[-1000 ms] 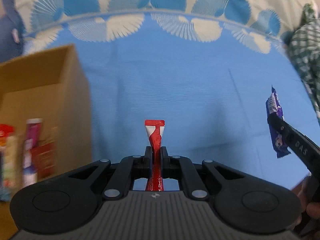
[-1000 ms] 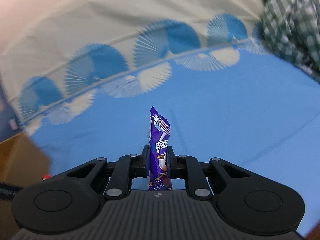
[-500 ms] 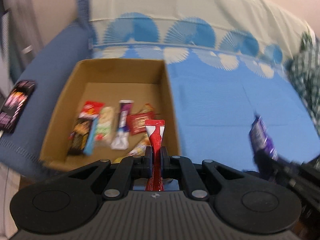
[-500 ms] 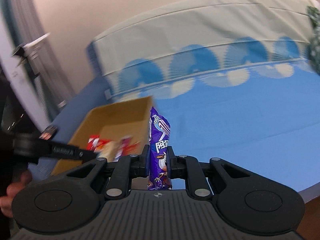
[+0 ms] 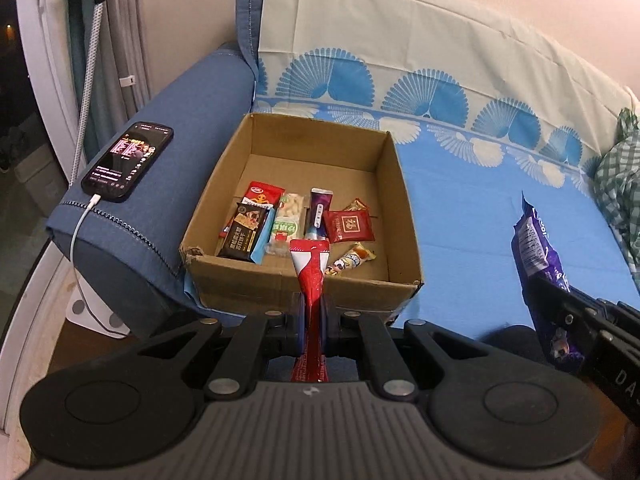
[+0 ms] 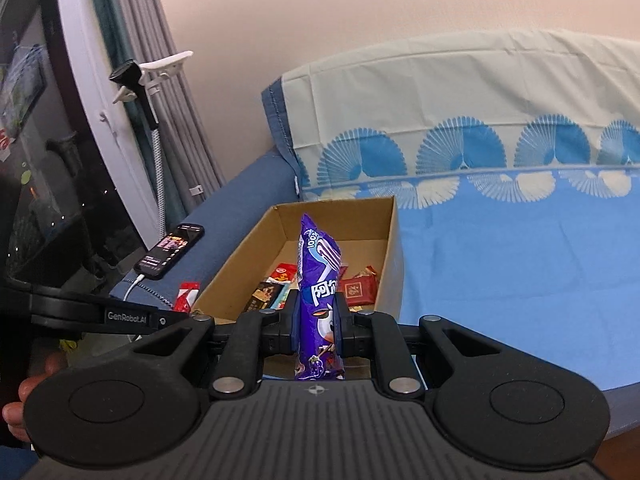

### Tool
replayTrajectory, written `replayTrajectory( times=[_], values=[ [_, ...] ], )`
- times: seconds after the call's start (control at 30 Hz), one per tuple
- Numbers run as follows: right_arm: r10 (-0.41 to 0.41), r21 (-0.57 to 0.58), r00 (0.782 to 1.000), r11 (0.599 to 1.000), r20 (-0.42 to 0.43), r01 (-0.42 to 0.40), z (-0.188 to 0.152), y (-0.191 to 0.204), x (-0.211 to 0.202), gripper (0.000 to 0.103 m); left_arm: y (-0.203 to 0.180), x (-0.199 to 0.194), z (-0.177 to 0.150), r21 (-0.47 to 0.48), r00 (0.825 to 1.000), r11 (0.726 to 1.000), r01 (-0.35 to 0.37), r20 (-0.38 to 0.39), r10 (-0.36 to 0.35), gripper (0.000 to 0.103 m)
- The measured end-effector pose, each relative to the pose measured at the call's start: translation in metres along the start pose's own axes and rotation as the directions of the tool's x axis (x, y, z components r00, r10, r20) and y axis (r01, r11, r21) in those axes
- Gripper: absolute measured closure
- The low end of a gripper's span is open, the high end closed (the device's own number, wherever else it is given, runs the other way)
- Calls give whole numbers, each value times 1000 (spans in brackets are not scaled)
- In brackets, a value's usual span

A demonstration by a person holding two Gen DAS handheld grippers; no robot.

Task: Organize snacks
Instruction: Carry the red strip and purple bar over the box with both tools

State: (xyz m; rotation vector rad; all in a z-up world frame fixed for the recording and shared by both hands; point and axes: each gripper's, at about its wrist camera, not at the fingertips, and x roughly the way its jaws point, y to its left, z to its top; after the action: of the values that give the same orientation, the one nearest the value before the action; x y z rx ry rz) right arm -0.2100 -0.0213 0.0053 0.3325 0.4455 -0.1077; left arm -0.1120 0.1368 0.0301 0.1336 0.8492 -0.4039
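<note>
My left gripper (image 5: 311, 312) is shut on a red and white snack stick (image 5: 310, 276), held upright just in front of the near wall of an open cardboard box (image 5: 304, 292). Several snack packets (image 5: 296, 220) lie on the box floor. My right gripper (image 6: 317, 320) is shut on a purple snack packet (image 6: 319, 280), held upright in front of the same box (image 6: 390, 248). The purple packet also shows at the right of the left wrist view (image 5: 538, 256). The red stick tip shows in the right wrist view (image 6: 187, 294).
The box sits on a sofa seat covered by a blue patterned sheet (image 5: 480, 208). A phone (image 5: 128, 156) on a charging cable lies on the blue armrest to the left. A green checked cloth (image 5: 620, 184) lies at the far right.
Both grippers swung left from the bare sheet toward the box and pulled back, still holding their snacks. The box now sits centred in both views.
</note>
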Motion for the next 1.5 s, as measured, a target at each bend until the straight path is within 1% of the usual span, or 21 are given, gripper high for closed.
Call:
replayTrajectory(
  times=[0.2, 0.5, 0.9, 1.17, 1.5],
  values=[
    [-3, -38, 1000, 999, 23, 4, 0, 10, -8, 87, 0, -10, -2, 2, 999, 1000, 8, 37, -8, 96],
    [-13, -60, 1000, 998, 12, 13, -1, 17, -6, 87, 6, -10, -2, -7, 999, 1000, 14, 47, -14, 96],
    [-32, -74, 998, 997, -56, 28, 2, 20, 18, 87, 17, 11, 3, -29, 1000, 999, 14, 8, -14, 96],
    [-54, -115, 995, 992, -86, 44, 9, 24, 43, 87, 33, 31, 21, -40, 1000, 999, -10, -21, 9, 96],
    [-39, -115, 989, 993, -142, 23, 22, 28, 88, 87, 51, 64, 61, -35, 998, 998, -52, -41, 51, 96]
  ],
)
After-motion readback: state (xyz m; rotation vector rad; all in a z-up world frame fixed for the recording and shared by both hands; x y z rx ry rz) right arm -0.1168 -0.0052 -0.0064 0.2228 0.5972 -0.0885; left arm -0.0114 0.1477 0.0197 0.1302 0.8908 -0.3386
